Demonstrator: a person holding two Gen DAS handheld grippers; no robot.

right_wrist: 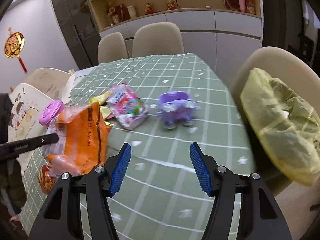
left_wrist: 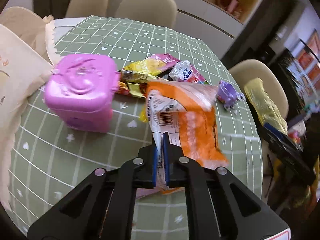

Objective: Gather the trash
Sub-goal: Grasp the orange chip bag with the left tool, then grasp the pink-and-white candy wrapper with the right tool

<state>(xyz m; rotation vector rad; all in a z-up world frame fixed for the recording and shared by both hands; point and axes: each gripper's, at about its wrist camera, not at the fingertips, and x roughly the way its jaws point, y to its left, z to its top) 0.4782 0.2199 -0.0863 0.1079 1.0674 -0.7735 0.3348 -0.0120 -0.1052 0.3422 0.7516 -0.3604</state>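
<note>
My left gripper [left_wrist: 161, 140] is shut on the edge of an orange and clear plastic wrapper [left_wrist: 192, 120], which hangs lifted above the green checked tablecloth [left_wrist: 80, 160]. The same orange wrapper [right_wrist: 84, 136] shows at the left of the right wrist view, with the left gripper's black finger [right_wrist: 40, 140] on it. Behind it lies a heap of wrappers: a yellow one [left_wrist: 140, 68], a pink one [left_wrist: 166, 59] and a tissue pack [left_wrist: 184, 73]. The pink tissue pack [right_wrist: 128, 108] lies mid-table. My right gripper [right_wrist: 160, 156] stands open over bare cloth. A yellow trash bag [right_wrist: 284, 128] hangs at the right.
A pink lidded box [left_wrist: 80, 92] stands left of the wrappers. A purple toy car [right_wrist: 176, 108] sits on the cloth right of the heap. Beige chairs [right_wrist: 158, 40] ring the table. A cream paper bag [left_wrist: 18, 76] lies at the left edge. A red snack pack [right_wrist: 46, 178] lies under the orange wrapper.
</note>
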